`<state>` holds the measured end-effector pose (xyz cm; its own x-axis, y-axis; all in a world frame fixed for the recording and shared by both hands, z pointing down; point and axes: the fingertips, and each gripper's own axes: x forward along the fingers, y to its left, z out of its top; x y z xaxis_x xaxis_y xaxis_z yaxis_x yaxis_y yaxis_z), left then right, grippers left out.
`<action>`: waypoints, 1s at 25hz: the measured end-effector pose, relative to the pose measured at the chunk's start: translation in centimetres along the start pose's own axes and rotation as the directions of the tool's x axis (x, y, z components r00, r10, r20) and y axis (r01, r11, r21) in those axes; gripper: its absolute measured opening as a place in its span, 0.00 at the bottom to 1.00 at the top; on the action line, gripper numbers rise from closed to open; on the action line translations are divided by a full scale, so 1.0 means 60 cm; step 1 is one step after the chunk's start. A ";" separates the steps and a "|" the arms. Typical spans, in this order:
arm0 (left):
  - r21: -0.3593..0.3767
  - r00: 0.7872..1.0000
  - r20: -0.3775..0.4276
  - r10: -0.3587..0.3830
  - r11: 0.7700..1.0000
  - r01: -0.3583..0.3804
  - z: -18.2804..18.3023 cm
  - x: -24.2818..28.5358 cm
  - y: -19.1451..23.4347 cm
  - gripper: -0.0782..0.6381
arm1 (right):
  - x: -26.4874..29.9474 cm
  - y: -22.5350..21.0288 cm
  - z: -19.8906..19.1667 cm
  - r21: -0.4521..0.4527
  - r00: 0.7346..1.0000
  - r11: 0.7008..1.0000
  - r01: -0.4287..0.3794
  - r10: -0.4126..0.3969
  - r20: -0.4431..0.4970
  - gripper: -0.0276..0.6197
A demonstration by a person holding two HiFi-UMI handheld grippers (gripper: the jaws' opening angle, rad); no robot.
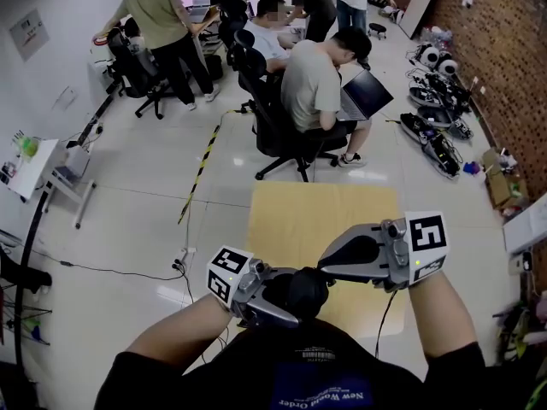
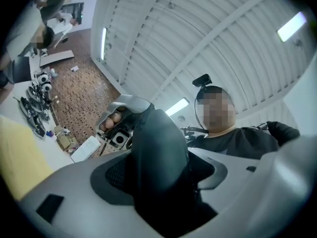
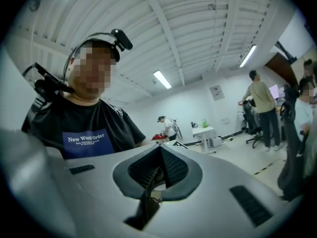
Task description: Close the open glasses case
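Head view: looks steeply down over a black shirt point(image 1: 316, 383) onto a yellow table point(image 1: 299, 212). Holds both grippers close to the chest, above the table's near edge. Carries the case point(image 1: 309, 290), a dark rounded lump, in the left gripper point(image 1: 289, 301), clear of the tabletop. Points the right gripper point(image 1: 326, 267) leftward, tip touching the top of the case. Cannot tell lid up from lid down here. Takes in people point(image 1: 312, 84) on office chairs beyond the table. Left gripper view: shows the case point(image 2: 157, 148) filling the middle, clamped between the two grey jaws, kept apart only by its width. Catches the right gripper just behind it, under a ribbed white ceiling point(image 2: 198, 38). Still gives no clear reading of the lid. Right gripper view: shows those jaws pressed together at the tips, with only a thin dark slit below them and nothing nameable in it. Looks back at the black shirt point(image 3: 86, 133), with the ceiling point(image 3: 198, 29) above and more people point(image 3: 262, 103) standing at desks far off to the right.
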<state>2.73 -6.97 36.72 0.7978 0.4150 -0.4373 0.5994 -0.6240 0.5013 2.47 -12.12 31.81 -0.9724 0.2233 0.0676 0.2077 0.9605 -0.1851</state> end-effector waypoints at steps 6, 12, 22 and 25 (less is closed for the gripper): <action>-0.032 0.997 0.067 0.027 0.999 -0.025 -0.007 -0.013 0.009 0.57 | 0.012 -0.010 -0.014 -0.066 0.986 0.994 0.088 -0.096 -0.133 0.02; -0.040 0.988 0.121 0.092 0.995 -0.087 0.014 -0.047 0.022 0.57 | 0.021 0.006 -0.010 -0.086 0.966 0.994 0.070 -0.089 -0.243 0.02; -0.179 0.696 0.659 0.284 0.958 -0.222 0.176 -0.152 0.071 0.57 | 0.080 0.012 -0.110 -0.366 0.839 0.916 0.167 -0.327 -0.434 0.02; -0.206 0.603 0.731 0.317 0.947 -0.248 0.214 -0.166 0.071 0.57 | 0.081 -0.006 -0.103 -0.459 0.817 0.847 0.266 -0.451 -0.358 0.02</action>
<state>-3.49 -22.24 33.63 0.6243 -0.4320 -0.6509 0.3825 -0.5574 0.7369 -1.65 -10.37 38.26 -0.8504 -0.1913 0.4902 -0.0341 0.9497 0.3114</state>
